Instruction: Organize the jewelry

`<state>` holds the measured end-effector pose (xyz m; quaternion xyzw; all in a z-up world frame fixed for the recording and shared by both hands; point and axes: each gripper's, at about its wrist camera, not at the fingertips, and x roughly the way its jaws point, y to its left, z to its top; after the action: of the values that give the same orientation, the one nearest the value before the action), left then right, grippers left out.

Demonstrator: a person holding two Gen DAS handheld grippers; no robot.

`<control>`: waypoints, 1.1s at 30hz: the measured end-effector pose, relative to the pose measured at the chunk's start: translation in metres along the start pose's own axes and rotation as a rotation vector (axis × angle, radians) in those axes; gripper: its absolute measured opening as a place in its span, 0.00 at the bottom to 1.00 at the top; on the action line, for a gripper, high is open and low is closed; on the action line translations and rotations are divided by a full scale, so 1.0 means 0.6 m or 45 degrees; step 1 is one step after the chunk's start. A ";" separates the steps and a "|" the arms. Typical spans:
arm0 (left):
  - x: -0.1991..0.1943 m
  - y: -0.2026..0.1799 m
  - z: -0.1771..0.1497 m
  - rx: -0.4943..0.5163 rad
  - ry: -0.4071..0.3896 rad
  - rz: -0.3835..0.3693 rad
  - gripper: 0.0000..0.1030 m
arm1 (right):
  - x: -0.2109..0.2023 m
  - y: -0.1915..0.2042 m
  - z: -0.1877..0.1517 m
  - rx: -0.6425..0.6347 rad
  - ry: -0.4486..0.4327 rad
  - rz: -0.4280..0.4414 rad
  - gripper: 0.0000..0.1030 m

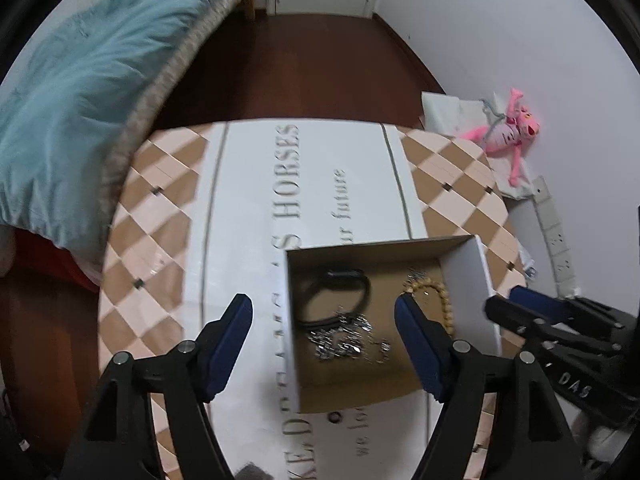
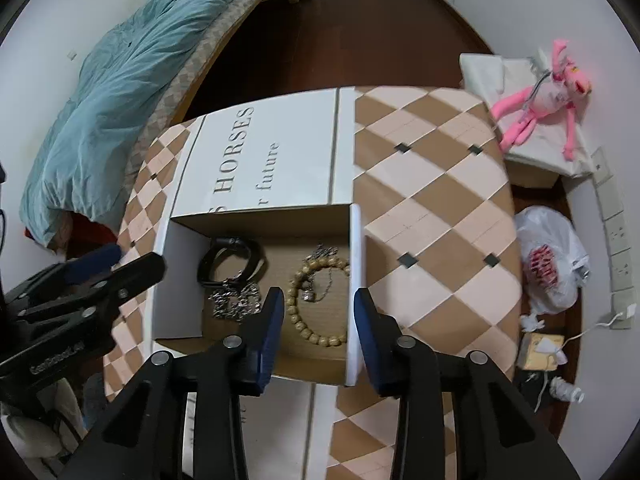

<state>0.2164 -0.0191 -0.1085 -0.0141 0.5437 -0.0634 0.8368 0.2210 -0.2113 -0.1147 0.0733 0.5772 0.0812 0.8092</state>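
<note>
All the jewelry sits inside a cardboard box (image 2: 356, 240) on the table (image 2: 440, 208). There is a black band (image 2: 230, 260), a shiny silver chain (image 2: 234, 300) and a ring of wooden beads (image 2: 312, 304). They lie close together, and the chain touches the band. So the sorting looks like it has barely begun, or the box may be where they belong; it is hard to say.

The left claw (image 1: 324, 344) hangs wide open over the box's left wall, holding nothing. The right claw (image 2: 318, 328) is partly open over the right wall, empty too.

A small silver piece lies inside the bead ring, too blurry to name. The box's near side is hidden behind the claws.
</note>
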 end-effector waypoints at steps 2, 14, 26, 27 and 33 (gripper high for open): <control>-0.003 0.005 -0.007 0.001 -0.017 0.030 0.78 | -0.007 0.001 -0.006 0.000 -0.024 -0.032 0.37; 0.000 0.032 -0.069 -0.031 -0.036 0.159 0.97 | -0.008 0.029 -0.052 -0.062 -0.080 -0.293 0.96; -0.080 0.031 -0.106 -0.034 -0.153 0.168 0.97 | -0.084 0.063 -0.101 -0.054 -0.221 -0.299 0.97; -0.088 0.033 -0.112 -0.038 -0.167 0.173 0.97 | -0.088 0.065 -0.107 -0.053 -0.224 -0.294 0.97; -0.081 0.041 -0.159 -0.043 -0.145 0.189 0.97 | -0.063 0.061 -0.162 -0.020 -0.182 -0.265 0.97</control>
<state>0.1123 0.0156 -0.1056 0.0084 0.4956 0.0089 0.8685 0.1154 -0.1814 -0.1034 0.0122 0.5217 -0.0042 0.8530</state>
